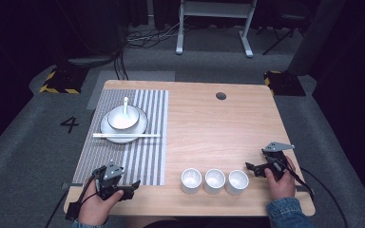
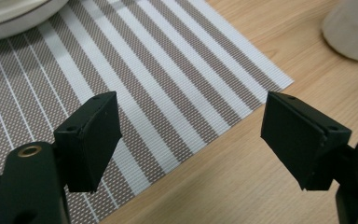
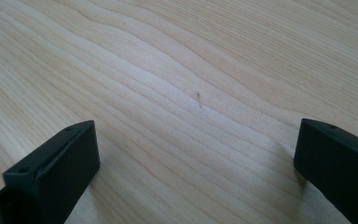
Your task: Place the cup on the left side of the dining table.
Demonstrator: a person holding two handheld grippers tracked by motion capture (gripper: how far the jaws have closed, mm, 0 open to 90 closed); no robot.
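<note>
Three cups (image 1: 214,180) line the desk's (image 1: 218,128) near edge; both grippers, left (image 1: 134,186) and right (image 1: 250,167), rest with jaws apart, empty.

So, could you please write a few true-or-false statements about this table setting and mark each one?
1. Three cups stand in a row near the front edge. True.
2. The bowl sits on a plate. True.
3. The chopsticks lie inside the bowl. False: they lie across the plate's near rim; a spoon is in the bowl.
4. The left claw holds a cup. False: it is open over the mat.
5. The right claw is open over bare wood. True.
</note>
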